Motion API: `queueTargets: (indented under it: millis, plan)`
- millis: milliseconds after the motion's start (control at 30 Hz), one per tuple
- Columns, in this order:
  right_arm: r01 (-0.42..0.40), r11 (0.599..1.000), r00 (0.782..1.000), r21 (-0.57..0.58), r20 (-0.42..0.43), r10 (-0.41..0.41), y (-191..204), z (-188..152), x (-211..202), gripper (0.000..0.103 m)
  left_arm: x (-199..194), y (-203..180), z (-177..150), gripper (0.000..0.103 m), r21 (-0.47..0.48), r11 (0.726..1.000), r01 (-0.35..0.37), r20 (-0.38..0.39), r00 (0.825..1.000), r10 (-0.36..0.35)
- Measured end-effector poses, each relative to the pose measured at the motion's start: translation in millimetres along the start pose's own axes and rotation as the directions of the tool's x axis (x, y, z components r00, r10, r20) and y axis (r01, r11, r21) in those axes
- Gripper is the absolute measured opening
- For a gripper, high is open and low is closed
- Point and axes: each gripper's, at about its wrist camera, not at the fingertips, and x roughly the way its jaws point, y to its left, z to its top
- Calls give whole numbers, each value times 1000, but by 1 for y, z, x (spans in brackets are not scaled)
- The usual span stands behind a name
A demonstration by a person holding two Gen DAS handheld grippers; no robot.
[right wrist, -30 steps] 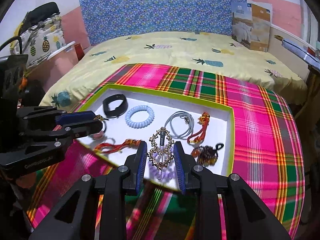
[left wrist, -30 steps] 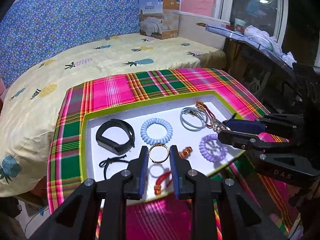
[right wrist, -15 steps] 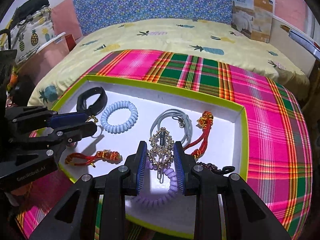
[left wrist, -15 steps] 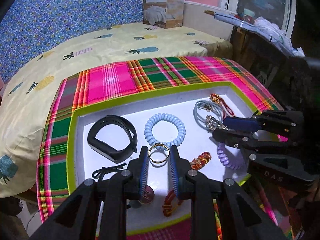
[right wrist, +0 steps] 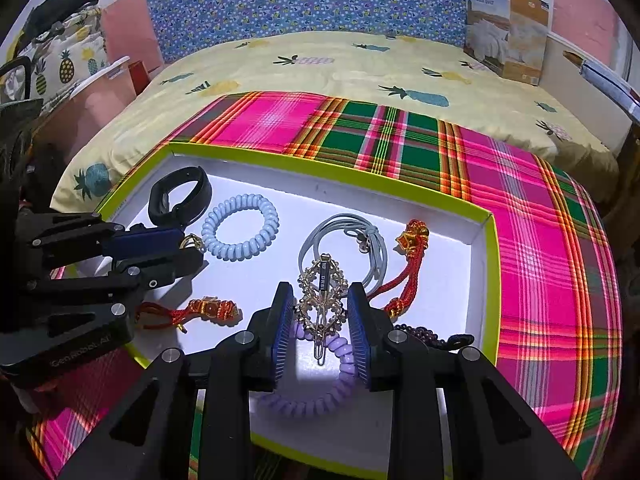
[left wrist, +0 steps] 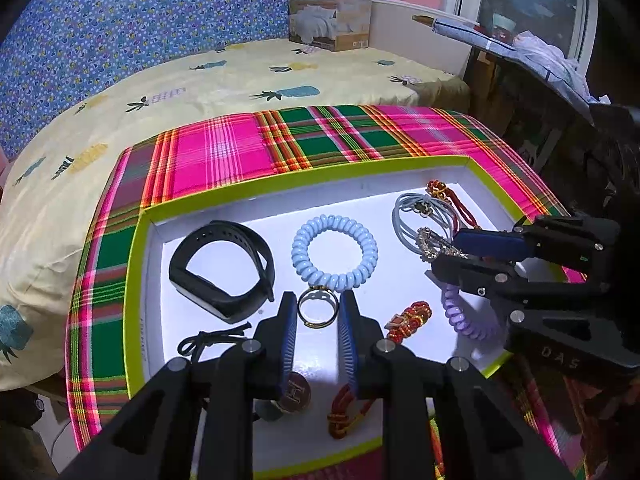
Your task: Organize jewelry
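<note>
My left hand-held gripper [left wrist: 318,314] is closed on a small gold ring [left wrist: 318,307], pinched between its blue pads above the white floor of the green-rimmed tray [left wrist: 138,280]. My right hand-held gripper [right wrist: 320,322] clamps a gold filigree hair clip [right wrist: 322,300] upright between its pads, over a purple coil hair tie [right wrist: 320,392] that lies near the tray's front edge. In the tray, a black fitness band [left wrist: 222,264] sits toward the left edge, a pale blue coil hair tie [left wrist: 335,254] lies in the middle, and a grey elastic band [right wrist: 348,248] and a red knotted cord [right wrist: 408,264] lie toward the right edge. The tray rests on a pink and green plaid cloth [right wrist: 532,248].
</note>
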Motion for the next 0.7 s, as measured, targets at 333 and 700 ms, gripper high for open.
queueTargets:
  millis: [333, 700]
  plan:
    - [-5, 1000, 999, 8, 35, 4, 3, -2, -15, 33, -12, 3, -1, 23, -15, 1000, 13, 20, 1000, -12]
    - [3, 999, 995, 41, 96, -7, 13, -23, -67, 34, -62, 1, -20, 23, -41, 999, -18, 80, 997, 21]
